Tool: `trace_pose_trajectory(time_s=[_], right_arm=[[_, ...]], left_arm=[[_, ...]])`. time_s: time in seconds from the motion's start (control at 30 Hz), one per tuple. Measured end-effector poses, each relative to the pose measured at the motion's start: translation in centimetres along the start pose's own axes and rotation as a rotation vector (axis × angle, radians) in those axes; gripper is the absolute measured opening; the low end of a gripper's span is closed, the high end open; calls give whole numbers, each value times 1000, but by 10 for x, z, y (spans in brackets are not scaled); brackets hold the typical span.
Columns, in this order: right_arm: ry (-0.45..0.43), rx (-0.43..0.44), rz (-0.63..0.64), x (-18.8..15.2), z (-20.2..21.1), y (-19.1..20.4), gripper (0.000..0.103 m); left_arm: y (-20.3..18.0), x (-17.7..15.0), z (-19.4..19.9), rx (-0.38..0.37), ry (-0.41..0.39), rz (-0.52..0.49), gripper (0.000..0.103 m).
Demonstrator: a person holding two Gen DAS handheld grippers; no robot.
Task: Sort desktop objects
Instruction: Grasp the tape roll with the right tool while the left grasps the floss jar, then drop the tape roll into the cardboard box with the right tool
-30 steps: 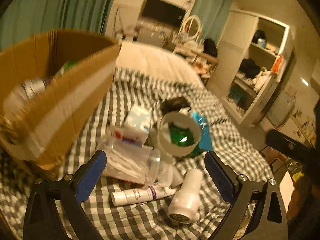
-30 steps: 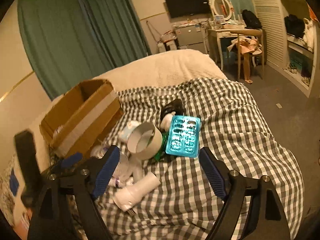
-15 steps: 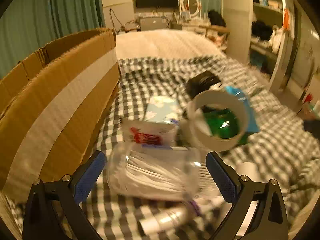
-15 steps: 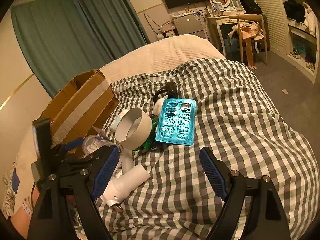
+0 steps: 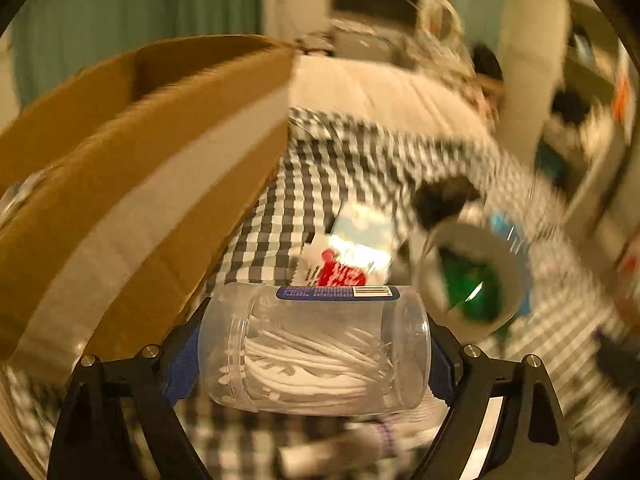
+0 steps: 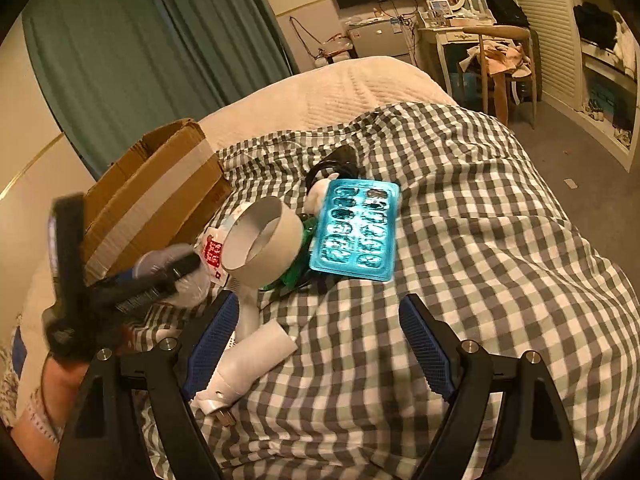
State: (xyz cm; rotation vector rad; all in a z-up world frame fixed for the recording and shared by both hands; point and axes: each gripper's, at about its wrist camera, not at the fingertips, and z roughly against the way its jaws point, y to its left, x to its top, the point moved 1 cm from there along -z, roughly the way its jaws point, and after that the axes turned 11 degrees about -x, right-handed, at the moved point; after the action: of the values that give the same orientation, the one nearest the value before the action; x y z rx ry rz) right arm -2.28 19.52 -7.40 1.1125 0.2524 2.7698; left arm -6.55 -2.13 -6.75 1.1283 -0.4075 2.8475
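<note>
A clear plastic jar of white cotton swabs (image 5: 316, 348) lies sideways between my left gripper's (image 5: 315, 360) blue pads, which are shut on its two ends. It sits just right of the open cardboard box (image 5: 120, 184). In the right wrist view the same jar (image 6: 180, 280) shows blurred in front of the box (image 6: 156, 192). My right gripper (image 6: 316, 344) stands open over the checked bedspread (image 6: 480, 280) with nothing between its fingers. A white plug-in device (image 6: 248, 364) lies by its left finger.
Past the jar lie a red-and-white packet (image 5: 340, 268), a pale blue tissue pack (image 5: 360, 224) and a white tape roll (image 6: 264, 240) over something green. A teal blister tray (image 6: 356, 228) leans beside the roll. A white tube (image 5: 340, 448) lies under the jar.
My left gripper came down onto the swab jar and shut on it; it was open before. The right gripper stayed open and shifted only slightly.
</note>
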Motion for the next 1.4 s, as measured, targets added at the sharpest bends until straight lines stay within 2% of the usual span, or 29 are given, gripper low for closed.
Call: trace_pose_trajectory(time_s=[0.1, 0.17, 0.2, 0.3, 0.37, 0.43, 0.53, 0.57, 0.73, 0.77, 0.97, 1.13, 1.23, 1.4], right_arm=[[3, -7, 3, 6, -7, 12, 79], [11, -4, 20, 13, -14, 22, 63], [15, -2, 34, 17, -18, 29, 60], [10, -27, 81, 27, -33, 51, 49], [24, -35, 83, 30, -45, 60, 37], [44, -62, 62, 34, -60, 65, 36], [49, -120, 22, 36, -75, 69, 33], [51, -130, 13, 36, -77, 70, 26], [77, -221, 54, 33, -85, 78, 12], [80, -230, 57, 32, -84, 78, 6], [89, -238, 44, 29, -65, 70, 4], [48, -238, 44, 37, -33, 70, 4], [21, -245, 56, 45, -12, 70, 4], [-35, -272, 82, 58, 24, 68, 4]], left_arm=[[3, 0, 12, 55, -35, 72, 92], [8, -1, 16, 78, -57, 107, 92], [13, -1, 18, 76, -64, 127, 92], [19, 4, 10, 93, -38, 167, 92], [31, 3, 6, 80, -18, 214, 92], [39, 1, 5, 58, -6, 259, 92], [41, 2, 4, 58, -1, 265, 92], [40, 1, 4, 57, -1, 261, 92], [37, 4, -1, 55, 1, 247, 91], [37, 5, -1, 52, -1, 250, 91], [38, 8, 6, 17, -19, 281, 91], [35, 11, 12, 11, -32, 271, 91], [27, 8, 18, 16, -36, 245, 91], [4, 2, 34, -29, -49, 180, 90]])
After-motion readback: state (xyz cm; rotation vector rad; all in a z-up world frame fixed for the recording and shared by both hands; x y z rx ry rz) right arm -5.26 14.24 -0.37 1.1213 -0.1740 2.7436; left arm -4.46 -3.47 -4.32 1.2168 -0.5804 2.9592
